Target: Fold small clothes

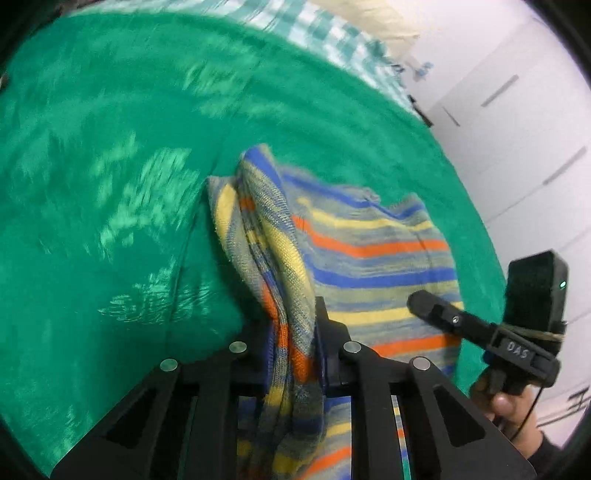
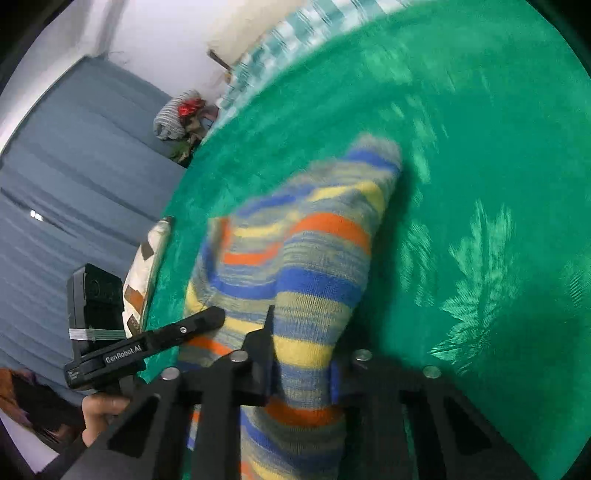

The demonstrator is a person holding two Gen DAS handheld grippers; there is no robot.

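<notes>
Striped knit garment (image 1: pixel 369 251) lies bunched on green blanket (image 1: pixel 110 147).

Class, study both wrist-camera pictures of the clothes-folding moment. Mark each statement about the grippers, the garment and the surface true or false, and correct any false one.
1. The left gripper is shut on the striped knit garment. True.
2. The right gripper hangs open, holding nothing. False: it too pinches the garment.
3. The garment lies over a green blanket. True.
4. The garment is plain white. False: it has blue, orange and yellow stripes.
5. A checked cloth shows beyond the blanket. True.
</notes>
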